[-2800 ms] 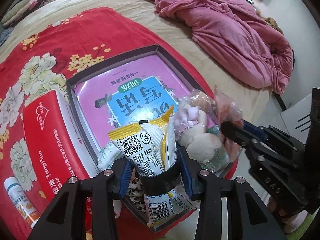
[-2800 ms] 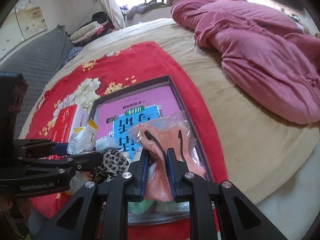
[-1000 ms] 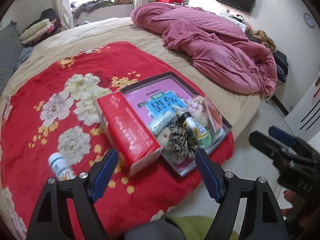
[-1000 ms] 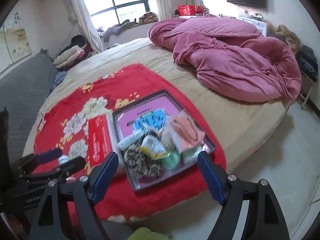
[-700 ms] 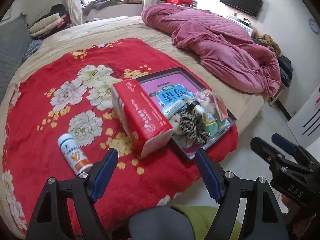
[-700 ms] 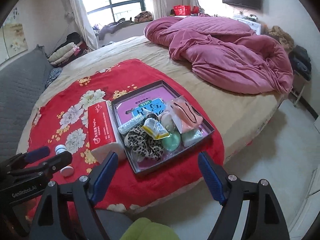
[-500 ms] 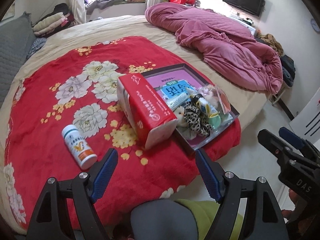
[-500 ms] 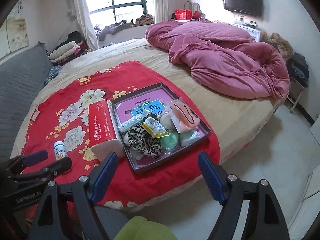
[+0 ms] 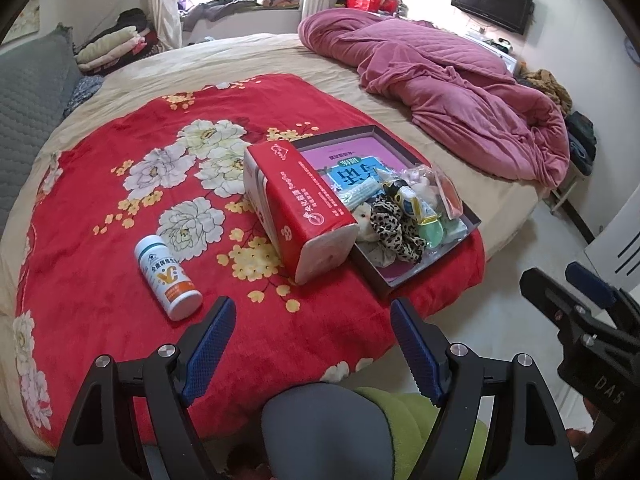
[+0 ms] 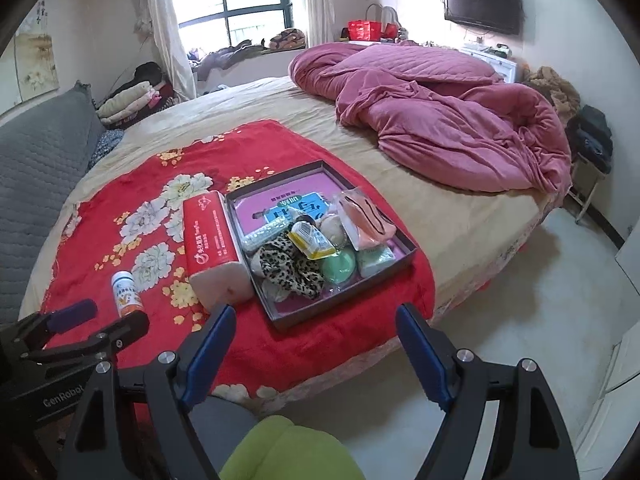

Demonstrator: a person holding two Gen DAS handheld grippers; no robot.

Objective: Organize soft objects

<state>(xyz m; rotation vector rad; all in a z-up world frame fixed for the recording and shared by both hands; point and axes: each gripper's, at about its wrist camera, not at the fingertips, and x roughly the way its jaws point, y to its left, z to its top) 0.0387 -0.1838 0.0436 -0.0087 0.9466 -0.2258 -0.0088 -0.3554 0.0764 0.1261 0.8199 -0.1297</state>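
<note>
A: State of the jaws?
B: Left gripper [image 9: 310, 330] and right gripper [image 10: 316, 338] both stand wide apart, holding nothing

A: Soft objects?
B: Piled in the dark shallow rectangular tray [image 10: 344, 300] on the red floral blanket [image 9: 100, 240]; lower items hidden beneath the leopard-print fabric [image 10: 290, 266]

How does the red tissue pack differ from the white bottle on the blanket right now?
The tissue pack is a big red block pressed against the tray's side; the bottle is a small white cylinder with an orange label, lying alone, apart from the tray. Both rest on the red flowered blanket, outside the tray.
</note>
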